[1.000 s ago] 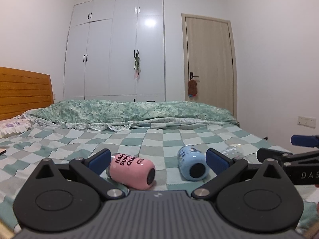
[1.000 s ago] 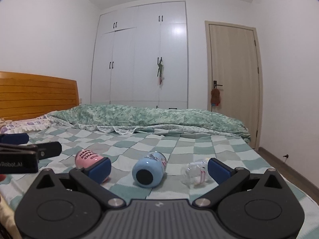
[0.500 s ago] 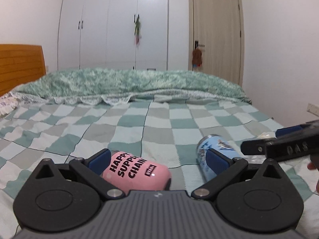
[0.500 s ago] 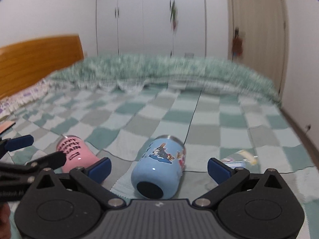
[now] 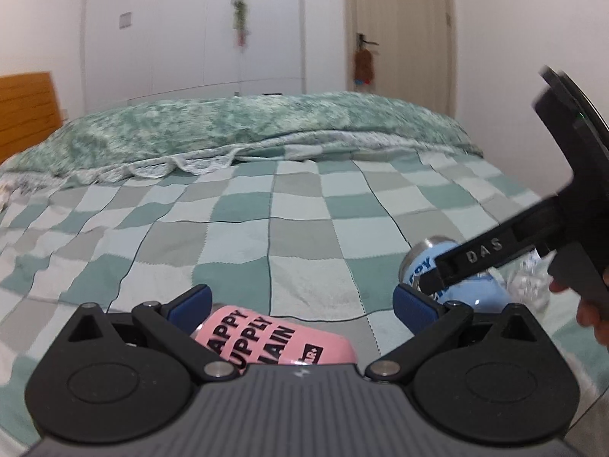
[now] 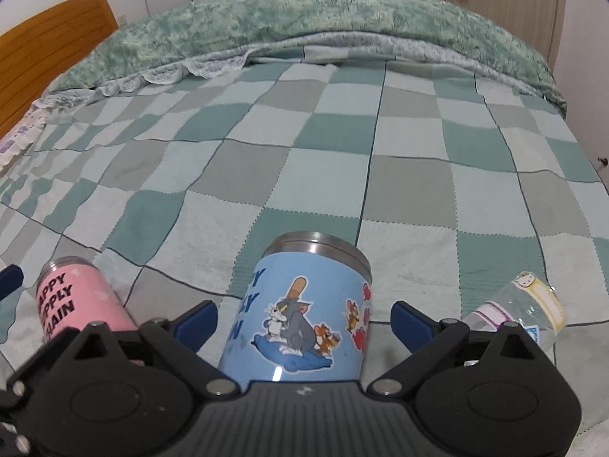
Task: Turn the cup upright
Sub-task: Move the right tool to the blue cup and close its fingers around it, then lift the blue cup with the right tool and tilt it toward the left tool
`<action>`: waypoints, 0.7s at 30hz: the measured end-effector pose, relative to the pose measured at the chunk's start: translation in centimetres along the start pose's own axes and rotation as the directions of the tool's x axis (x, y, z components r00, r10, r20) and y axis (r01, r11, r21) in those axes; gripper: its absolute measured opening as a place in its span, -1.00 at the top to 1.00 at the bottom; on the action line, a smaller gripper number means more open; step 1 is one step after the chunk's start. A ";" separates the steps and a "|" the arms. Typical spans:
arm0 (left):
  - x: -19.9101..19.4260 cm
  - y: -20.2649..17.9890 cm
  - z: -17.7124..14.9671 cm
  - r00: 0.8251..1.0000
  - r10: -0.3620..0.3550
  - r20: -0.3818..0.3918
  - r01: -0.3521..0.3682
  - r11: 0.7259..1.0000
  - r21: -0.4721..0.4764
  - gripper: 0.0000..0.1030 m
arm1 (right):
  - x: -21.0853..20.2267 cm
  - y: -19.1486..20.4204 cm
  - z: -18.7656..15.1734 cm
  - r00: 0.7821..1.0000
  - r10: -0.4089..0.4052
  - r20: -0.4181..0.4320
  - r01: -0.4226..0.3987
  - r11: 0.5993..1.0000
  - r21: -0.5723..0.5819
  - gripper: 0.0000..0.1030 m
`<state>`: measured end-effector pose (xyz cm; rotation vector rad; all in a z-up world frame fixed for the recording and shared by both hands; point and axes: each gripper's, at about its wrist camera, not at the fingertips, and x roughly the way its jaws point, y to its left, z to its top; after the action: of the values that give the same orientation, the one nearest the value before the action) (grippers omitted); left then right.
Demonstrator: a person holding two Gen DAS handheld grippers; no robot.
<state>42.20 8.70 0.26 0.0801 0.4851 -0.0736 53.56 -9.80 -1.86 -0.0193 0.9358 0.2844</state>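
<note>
Lying on its side on the checked blanket, the blue cup sits between the spread fingers of the right gripper, steel rim pointing toward twelve o'clock; neither pad visibly touches it. At its nine o'clock lies the pink cup, also on its side, and at three o'clock a clear plastic bottle rests close by. In the left wrist view, the left gripper is spread wide around the pink cup, its left pad right against the cup. A rumpled green duvet lies across the far end, toward twelve o'clock, with a wooden headboard at ten.
</note>
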 end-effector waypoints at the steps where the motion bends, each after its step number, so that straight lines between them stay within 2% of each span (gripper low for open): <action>1: 0.3 -0.2 0.1 1.000 0.002 -0.008 -0.002 1.000 0.020 -1.00 | 0.4 0.1 0.0 1.000 -0.001 -0.013 0.001 1.000 0.001 -0.88; 4: 1.1 -0.4 0.2 0.999 -0.021 -0.031 0.023 0.997 0.069 -1.00 | 1.5 0.1 0.0 0.998 -0.007 -0.057 0.008 1.000 0.013 -0.81; 11: 2.6 -0.7 0.2 0.991 -0.099 -0.096 0.111 0.985 0.135 -1.00 | 2.8 0.1 -0.5 0.995 -0.006 -0.099 0.011 0.999 0.041 -0.71; 16: 2.4 -0.7 0.1 0.991 -0.094 -0.098 0.107 0.985 0.136 -1.00 | 1.6 -0.1 -1.4 0.999 0.024 -0.037 -0.023 0.999 0.030 -0.69; 21: 0.1 -1.0 0.0 0.991 -0.097 -0.097 0.108 0.987 0.122 -1.00 | -1.8 -0.8 -3.4 0.997 0.063 0.047 -0.065 0.997 0.050 -0.66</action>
<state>42.15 7.75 0.14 0.1841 0.5747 -0.2025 50.05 -11.45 -2.51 0.0642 0.8995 0.3189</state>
